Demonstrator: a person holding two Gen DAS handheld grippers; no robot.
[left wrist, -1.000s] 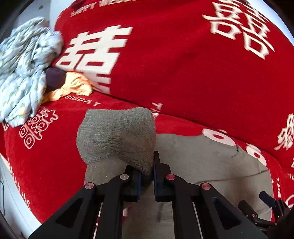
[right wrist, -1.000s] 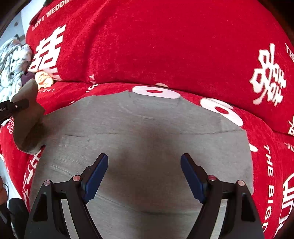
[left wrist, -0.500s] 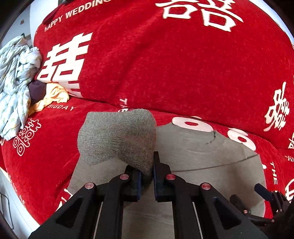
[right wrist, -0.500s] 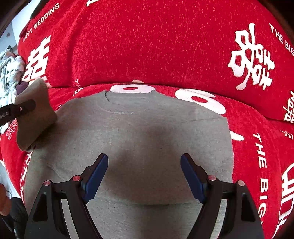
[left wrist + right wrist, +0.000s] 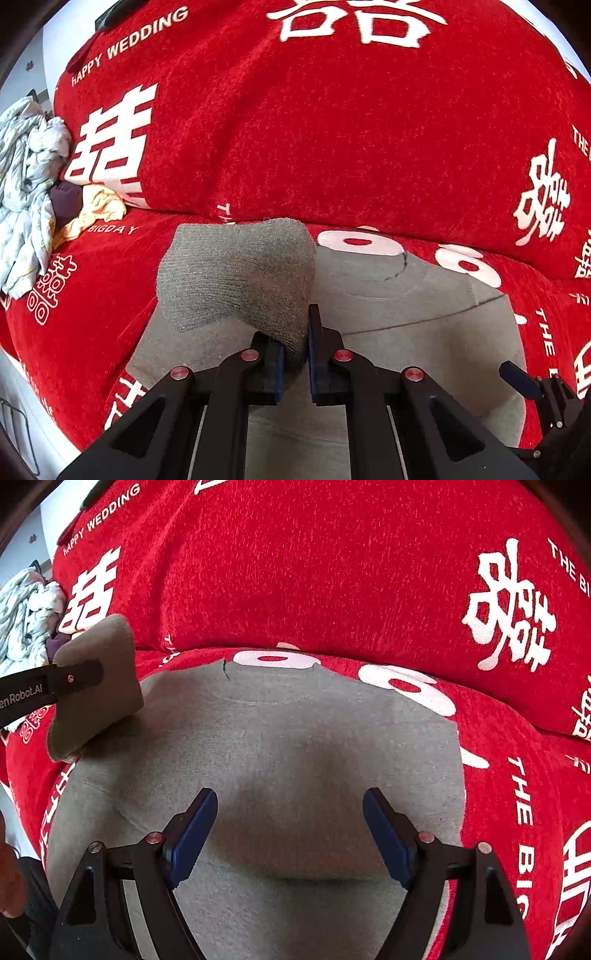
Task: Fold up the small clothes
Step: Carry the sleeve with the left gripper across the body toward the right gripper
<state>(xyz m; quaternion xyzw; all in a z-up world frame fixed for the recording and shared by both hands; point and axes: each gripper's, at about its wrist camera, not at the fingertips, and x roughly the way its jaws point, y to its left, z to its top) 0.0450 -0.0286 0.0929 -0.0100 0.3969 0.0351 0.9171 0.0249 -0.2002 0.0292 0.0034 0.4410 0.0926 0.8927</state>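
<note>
Grey sweater (image 5: 295, 738) flat on red sofa cover (image 5: 332, 572); my left gripper (image 5: 295, 354) clamps its cuff (image 5: 240, 273), right gripper (image 5: 290, 827) wide open, empty.

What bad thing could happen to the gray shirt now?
1. The left gripper pinches only a small bit of the sleeve, so the cloth might slip out before the fold lands.
2. The right gripper hangs open above the gray shirt and pins nothing, so the shirt may slide or bunch on the fuzzy red cover, leaving a crooked fold.
</note>
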